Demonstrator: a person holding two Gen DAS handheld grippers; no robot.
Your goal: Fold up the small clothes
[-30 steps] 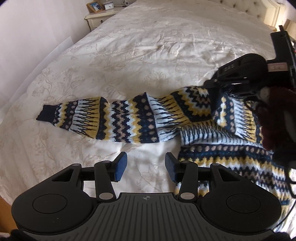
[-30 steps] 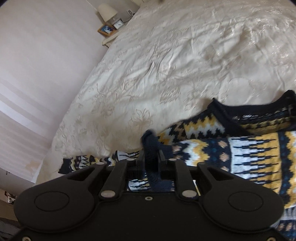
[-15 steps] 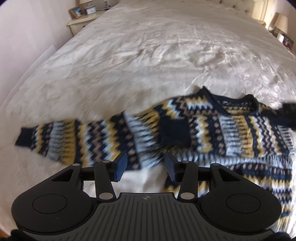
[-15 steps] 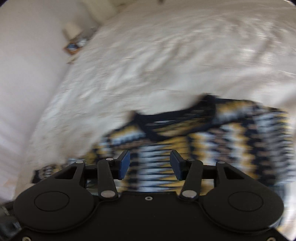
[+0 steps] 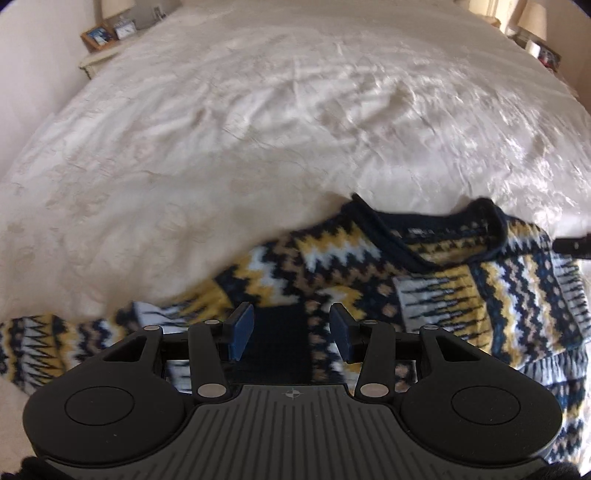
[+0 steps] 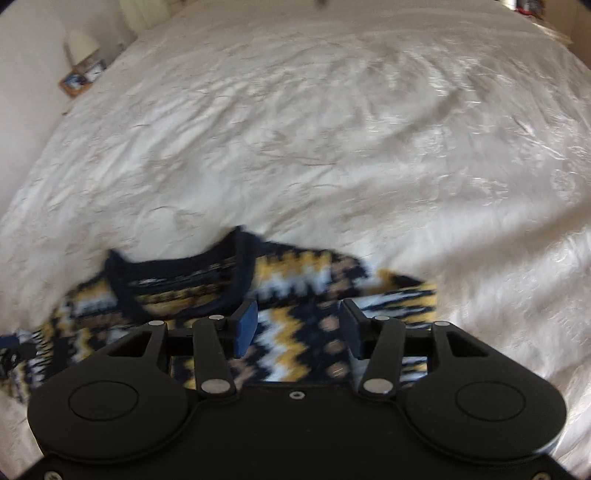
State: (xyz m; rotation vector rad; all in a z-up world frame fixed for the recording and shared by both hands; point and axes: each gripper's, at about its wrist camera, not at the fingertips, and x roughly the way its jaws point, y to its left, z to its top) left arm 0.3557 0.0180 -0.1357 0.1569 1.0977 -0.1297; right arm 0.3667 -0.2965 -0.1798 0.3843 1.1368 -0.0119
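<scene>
A small knitted sweater in navy, yellow and white zigzags lies flat on the bed, navy collar at its top. One sleeve is folded across the chest, its navy cuff between my left fingers; the other sleeve stretches out to the left. My left gripper is open and empty just above the cuff. In the right wrist view the sweater is blurred; my right gripper is open and empty over its right shoulder.
A cream patterned bedspread covers the large bed. A nightstand with a picture frame and clock stands at the far left, a lamp beside it. Another lamp stands at the far right.
My right gripper let go of the sleeve cuff, opened and swung right over the sweater's shoulder. The sleeve now lies across the chest. My left gripper moved right, over the cuff.
</scene>
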